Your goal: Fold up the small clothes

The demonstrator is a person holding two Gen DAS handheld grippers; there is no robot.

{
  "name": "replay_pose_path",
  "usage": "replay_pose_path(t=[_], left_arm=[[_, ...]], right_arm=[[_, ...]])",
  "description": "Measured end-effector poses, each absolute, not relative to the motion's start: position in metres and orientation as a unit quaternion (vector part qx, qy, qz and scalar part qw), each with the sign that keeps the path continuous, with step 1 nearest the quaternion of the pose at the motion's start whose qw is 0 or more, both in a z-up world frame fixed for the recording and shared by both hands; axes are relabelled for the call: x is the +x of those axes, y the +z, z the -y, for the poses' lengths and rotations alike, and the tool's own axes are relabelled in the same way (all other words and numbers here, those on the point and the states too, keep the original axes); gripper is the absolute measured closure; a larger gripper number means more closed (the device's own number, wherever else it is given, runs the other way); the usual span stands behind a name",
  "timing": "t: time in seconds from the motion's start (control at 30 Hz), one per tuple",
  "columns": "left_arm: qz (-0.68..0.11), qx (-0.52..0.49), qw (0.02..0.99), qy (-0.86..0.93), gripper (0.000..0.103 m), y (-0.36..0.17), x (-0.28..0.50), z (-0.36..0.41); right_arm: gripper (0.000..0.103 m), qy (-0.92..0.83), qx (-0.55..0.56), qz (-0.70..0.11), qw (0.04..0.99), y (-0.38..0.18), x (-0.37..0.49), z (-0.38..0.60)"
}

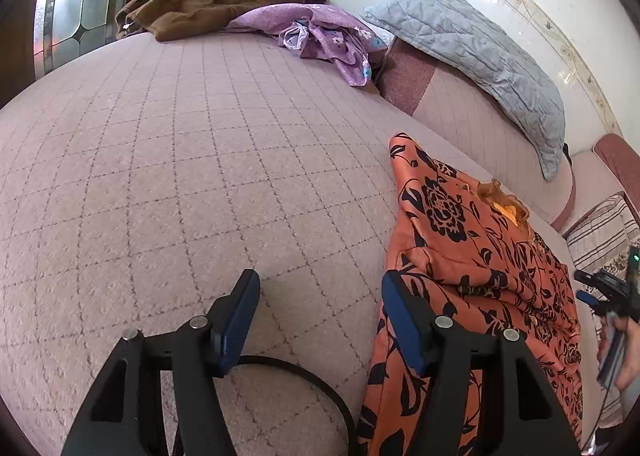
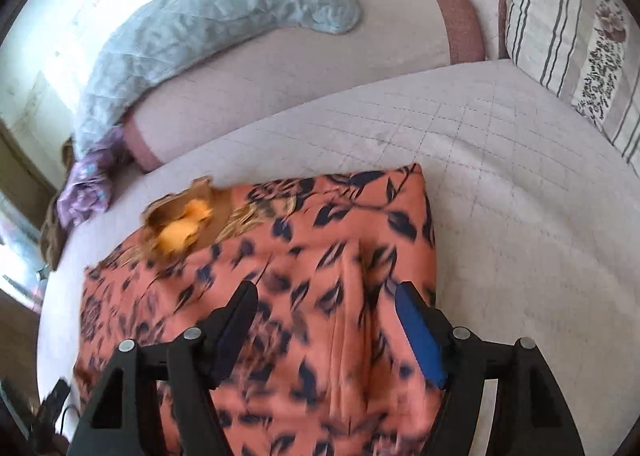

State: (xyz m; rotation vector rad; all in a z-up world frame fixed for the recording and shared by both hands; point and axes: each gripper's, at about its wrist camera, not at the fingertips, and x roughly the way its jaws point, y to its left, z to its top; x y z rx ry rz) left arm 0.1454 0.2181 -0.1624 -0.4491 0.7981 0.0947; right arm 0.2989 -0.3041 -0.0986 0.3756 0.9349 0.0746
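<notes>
Okay, I'm looking down both wrist cams at a bed with a pinkish quilted cover (image 1: 192, 159) stitched in a diamond grid. The orange garment (image 1: 476, 256) with the black flower print is lying partly folded on the cover, toward the right side in the left view and filling the lower middle of the right view (image 2: 280, 296). It's showing a yellow-gold ruffled bit (image 2: 184, 228) near its top edge.

My left gripper (image 1: 320, 320) is hanging with jaws apart over bare cover; nothing is sitting between the pads. Its right finger is just at the garment's left edge, but I can't tell whether it's touching. My right gripper (image 2: 326, 320) is also standing with jaws apart, poised over the orange cloth, pads not pinching any fold that I can make out. That view is blurring a lot, so the contact is unclear.

Further back, a purple flowered garment (image 1: 320, 35) is lying crumpled beside a brown cloth (image 1: 216, 3). A grey quilted pillow (image 1: 472, 51) is leaning along the white wall. A striped cushion (image 2: 568, 39) is sitting at the far right; it's carrying dark script-like print, too small for me to read. No brands or labels readable anywhere.
</notes>
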Motion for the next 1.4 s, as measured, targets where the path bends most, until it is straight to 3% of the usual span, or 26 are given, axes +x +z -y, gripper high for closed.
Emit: replay_pose_path(t=[0.07, 0.1, 0.13, 0.2, 0.37, 0.47, 0.53, 0.57, 0.6, 0.63, 0.7, 0.73, 0.77, 0.8, 0.83, 0.87, 0.93, 1.17, 1.4], left_arm=[[-0.385, -0.219, 0.896, 0.044, 0.039, -0.164, 0.146, -0.22], [-0.385, -0.218, 0.896, 0.043, 0.039, -0.164, 0.147, -0.22], [-0.385, -0.217, 0.896, 0.043, 0.039, -0.164, 0.147, -0.22], [-0.385, -0.217, 0.896, 0.042, 0.039, -0.164, 0.147, -0.22], [-0.386, -0.209, 0.897, 0.046, 0.038, -0.165, 0.151, -0.217], [-0.386, -0.206, 0.898, 0.044, 0.037, -0.166, 0.151, -0.216], [-0.384, -0.215, 0.897, 0.039, 0.037, -0.168, 0.151, -0.219], [-0.385, -0.216, 0.896, 0.038, 0.036, -0.169, 0.151, -0.22], [-0.386, -0.213, 0.897, 0.038, 0.036, -0.169, 0.152, -0.218], [-0.386, -0.208, 0.898, 0.039, 0.035, -0.169, 0.152, -0.217], [-0.386, -0.204, 0.899, 0.038, 0.035, -0.169, 0.152, -0.216], [-0.385, -0.207, 0.899, 0.037, 0.035, -0.169, 0.151, -0.217], [-0.384, -0.209, 0.898, 0.036, 0.035, -0.169, 0.151, -0.217], [-0.384, -0.211, 0.898, 0.036, 0.035, -0.169, 0.151, -0.218], [-0.384, -0.213, 0.898, 0.034, 0.035, -0.169, 0.15, -0.218], [-0.388, -0.214, 0.896, 0.032, 0.035, -0.169, 0.149, -0.219], [-0.407, -0.198, 0.891, 0.03, 0.035, -0.164, 0.144, -0.217], [-0.467, -0.224, 0.855, -0.018, 0.03, -0.157, 0.062, -0.202], [-0.501, -0.182, 0.846, -0.023, 0.029, -0.162, 0.013, -0.174]], right_arm=[[0.037, 0.033, 0.154, -0.465, 0.871, -0.107, 0.318, 0.295], [0.052, 0.03, 0.135, -0.48, 0.867, -0.113, 0.327, 0.289], [0.081, 0.038, 0.121, -0.498, 0.858, -0.121, 0.336, 0.282], [0.098, 0.042, 0.08, -0.516, 0.852, -0.124, 0.344, 0.268], [0.098, 0.008, 0.036, -0.424, 0.905, -0.073, 0.322, 0.265], [0.092, 0.006, 0.036, -0.491, 0.87, -0.116, 0.34, 0.268], [0.088, 0.015, 0.046, -0.493, 0.869, -0.131, 0.339, 0.273], [0.085, 0.013, 0.06, -0.48, 0.875, -0.128, 0.335, 0.276], [0.073, 0.009, 0.079, -0.475, 0.877, -0.123, 0.331, 0.279], [0.067, 0.002, 0.092, -0.464, 0.881, -0.117, 0.324, 0.281], [0.066, 0.01, 0.108, -0.432, 0.896, -0.099, 0.306, 0.282], [0.061, 0.025, 0.119, -0.417, 0.901, -0.09, 0.296, 0.281], [0.053, 0.045, 0.132, -0.401, 0.905, -0.081, 0.282, 0.278], [0.037, 0.06, 0.138, -0.394, 0.906, -0.08, 0.273, 0.279], [0.033, 0.088, 0.143, -0.392, 0.905, -0.08, 0.264, 0.276], [0.033, 0.112, 0.14, -0.402, 0.898, -0.088, 0.262, 0.269], [0.035, 0.099, 0.147, -0.5, 0.848, -0.136, 0.275, 0.27], [0.031, 0.099, 0.186, -0.413, 0.886, -0.091, 0.207, 0.292], [0.031, 0.071, 0.194, -0.502, 0.84, -0.122, 0.106, 0.367]])
